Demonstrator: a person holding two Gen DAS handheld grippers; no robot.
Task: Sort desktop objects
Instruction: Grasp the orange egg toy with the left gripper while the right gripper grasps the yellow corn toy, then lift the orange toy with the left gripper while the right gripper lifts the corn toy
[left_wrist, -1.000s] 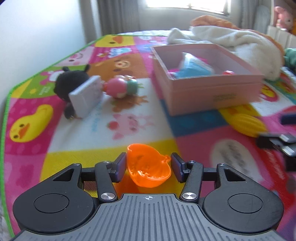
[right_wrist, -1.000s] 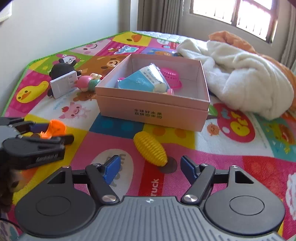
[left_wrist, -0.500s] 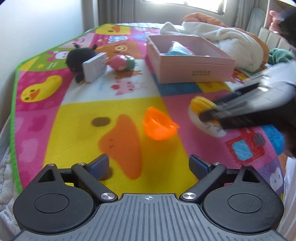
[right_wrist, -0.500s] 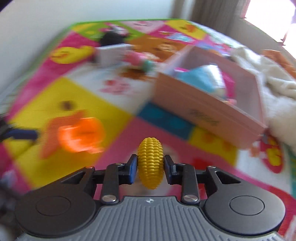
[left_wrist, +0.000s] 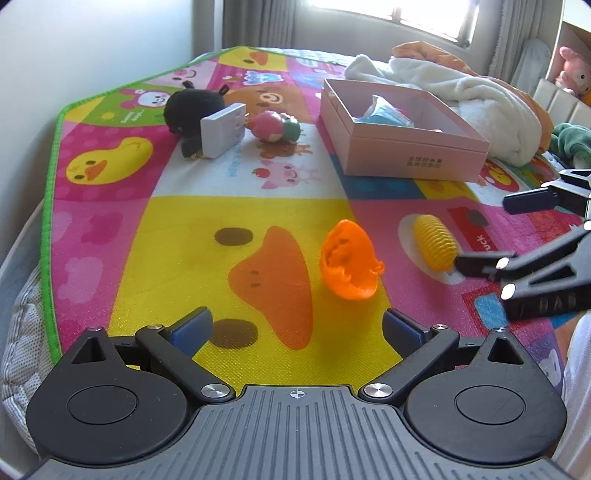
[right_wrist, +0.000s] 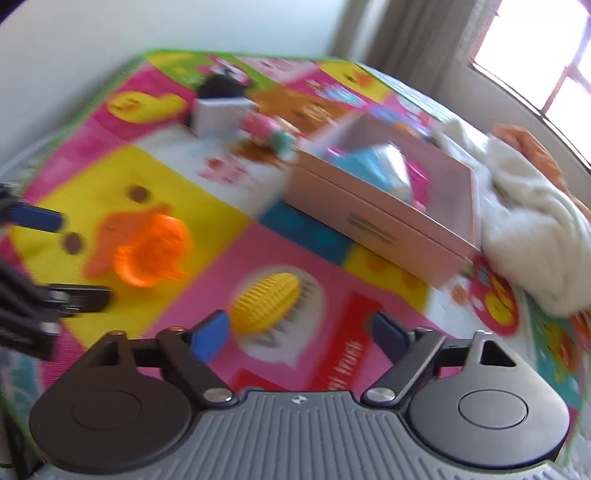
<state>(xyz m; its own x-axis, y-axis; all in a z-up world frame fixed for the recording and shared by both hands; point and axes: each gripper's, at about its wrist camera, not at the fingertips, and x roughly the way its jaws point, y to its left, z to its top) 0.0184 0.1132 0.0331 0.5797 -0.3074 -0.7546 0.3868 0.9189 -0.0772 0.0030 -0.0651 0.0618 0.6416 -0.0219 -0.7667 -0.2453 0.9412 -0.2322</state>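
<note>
An orange toy cup (left_wrist: 349, 260) lies on its side on the play mat, ahead of my left gripper (left_wrist: 297, 326), which is open and empty. A yellow toy corn (left_wrist: 434, 242) lies on the mat to its right; it also shows in the blurred right wrist view (right_wrist: 264, 302). My right gripper (right_wrist: 301, 332) is open, its left finger (right_wrist: 210, 336) close beside the corn. The pink box (left_wrist: 400, 133) stands farther back and holds a blue packet (left_wrist: 384, 112) and a pink item (right_wrist: 419, 184).
A black plush toy (left_wrist: 194, 107), a white block (left_wrist: 223, 129) and a pink-green toy (left_wrist: 277, 125) lie at the back left. A white blanket (left_wrist: 461, 92) is heaped behind the box. The mat's green edge (left_wrist: 51, 184) runs along the left.
My left gripper let go of the orange cup and pulled back. My right gripper closed on the corn half a second ago and now stands open, the corn lying on the mat.
</note>
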